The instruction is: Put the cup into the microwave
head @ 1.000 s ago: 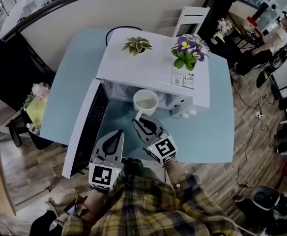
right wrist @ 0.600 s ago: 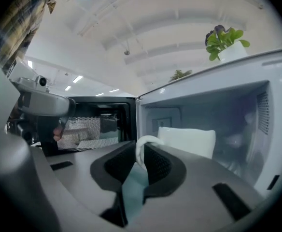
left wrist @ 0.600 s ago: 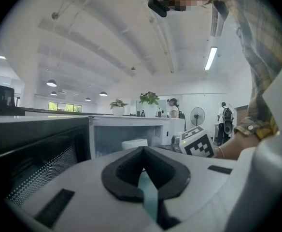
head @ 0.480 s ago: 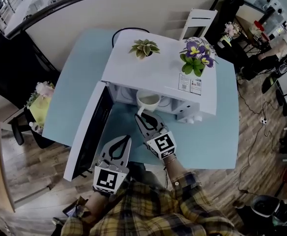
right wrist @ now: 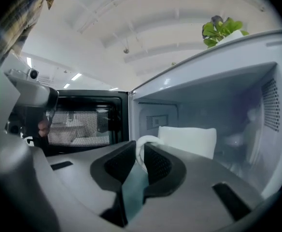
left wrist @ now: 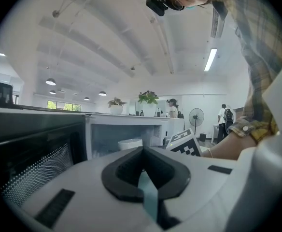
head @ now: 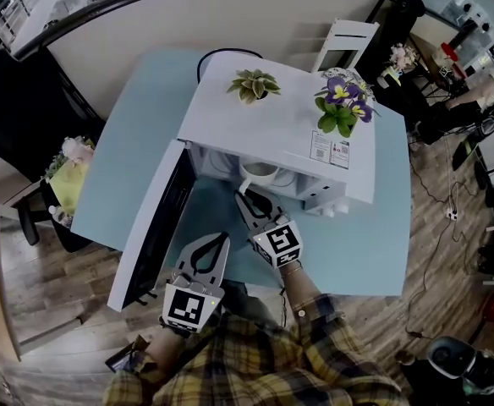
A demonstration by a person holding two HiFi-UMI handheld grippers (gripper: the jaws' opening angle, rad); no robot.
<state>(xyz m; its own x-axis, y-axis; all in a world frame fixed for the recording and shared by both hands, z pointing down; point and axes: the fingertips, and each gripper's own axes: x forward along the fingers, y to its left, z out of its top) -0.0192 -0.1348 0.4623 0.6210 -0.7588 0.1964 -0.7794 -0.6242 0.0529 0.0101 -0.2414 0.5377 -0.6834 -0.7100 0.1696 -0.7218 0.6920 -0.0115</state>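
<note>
**Cup position at the microwave opening**

1. Microwave (head: pixel 272 121): a white unit standing on the light blue worktop (head: pixel 128 142). Its door (head: pixel 150 227) is swung fully open to the left in the head view, exposing the cavity.
2. Right gripper (head: pixel 247 198): clenched on the handle (right wrist: pixel 142 148) of the white cup (head: pixel 258 174). In the right gripper view the handle loop sits between the two dark pads, which press on it from both sides.
3. Cup location: at the cavity mouth. In the head view its far rim is already under the front edge of the microwave top. In the right gripper view the cup body is upright and framed by the cavity walls. Whether its base touches the cavity floor cannot be determined.
4. Left gripper (head: pixel 216 240): jaws closed together with nothing between them. It is held low in front of the open door, just beside the right gripper and clear of the cup.
5. On the microwave top: a small potted succulent (head: pixel 253 84) and a purple-flowered plant (head: pixel 344 104).
</note>
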